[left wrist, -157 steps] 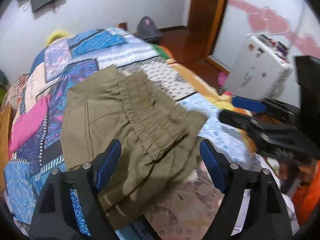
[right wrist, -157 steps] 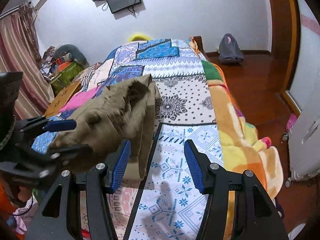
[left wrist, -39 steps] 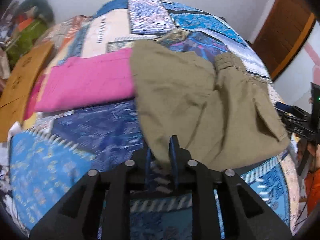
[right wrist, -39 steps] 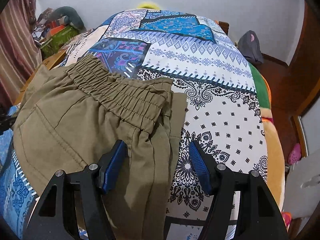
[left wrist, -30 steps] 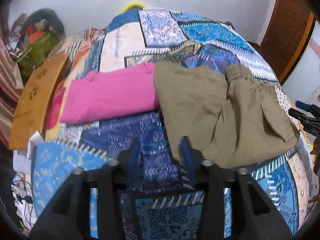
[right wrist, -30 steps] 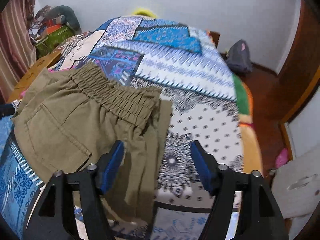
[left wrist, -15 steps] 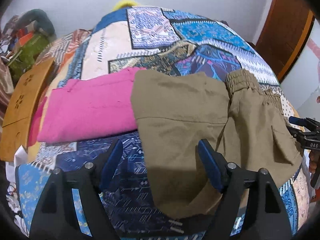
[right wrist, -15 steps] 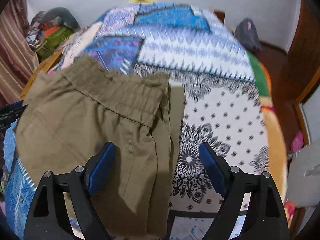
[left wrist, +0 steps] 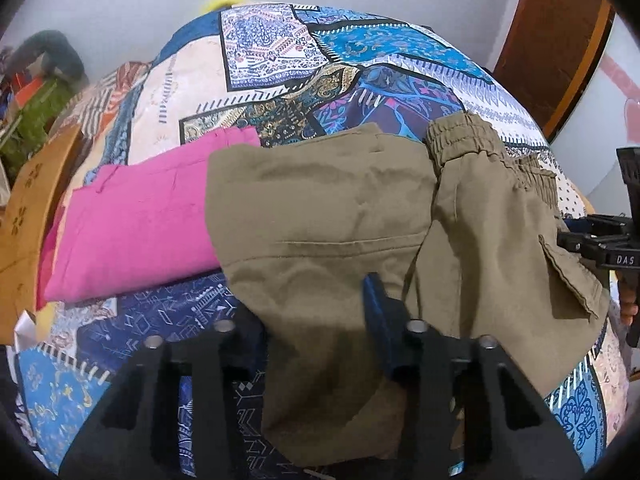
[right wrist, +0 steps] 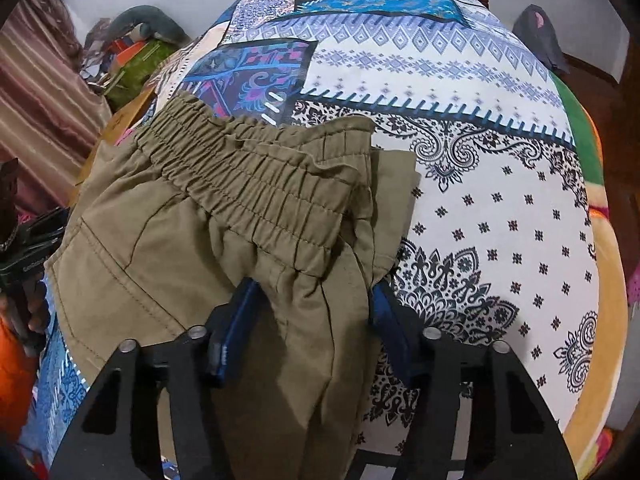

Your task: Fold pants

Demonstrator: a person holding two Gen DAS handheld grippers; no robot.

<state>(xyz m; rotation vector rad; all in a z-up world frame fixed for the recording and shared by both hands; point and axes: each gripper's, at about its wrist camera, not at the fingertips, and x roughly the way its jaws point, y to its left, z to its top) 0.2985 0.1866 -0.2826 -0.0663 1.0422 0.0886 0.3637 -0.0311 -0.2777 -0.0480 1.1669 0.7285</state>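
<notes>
Half a second ago both grippers hovered wide open above the cloth; now each has come down over the near edge of the olive pants (left wrist: 320, 224) and narrowed its gap, so that fabric lies between the blue pads of both. The left gripper (left wrist: 316, 320) straddles the lower, leg end of the garment, its right pad showing against the cloth and its left one mostly hidden under the fold; the jaws are still parted, not pinched tight. The right gripper (right wrist: 312, 312) brackets a bunch of fabric just below the gathered elastic waistband (right wrist: 256, 184), likewise partly closed with a clear gap left. I judge that both are about to take hold for another fold, since a second earlier the left one let go of a completed fold and drew back. The pants lie already doubled over near the front edge of the bed (right wrist: 500, 208), toward its left side, with the waistband end pointing to the middle of the patchwork cover. Counted: one pair of olive pants, one folded pink garment (left wrist: 136, 220) touching the pants' left edge toward the bed's left side, two grippers, one wooden board (left wrist: 28, 208) at the bed's left edge, and one dark bag (right wrist: 538, 36) on the floor beyond the far right corner.
</notes>
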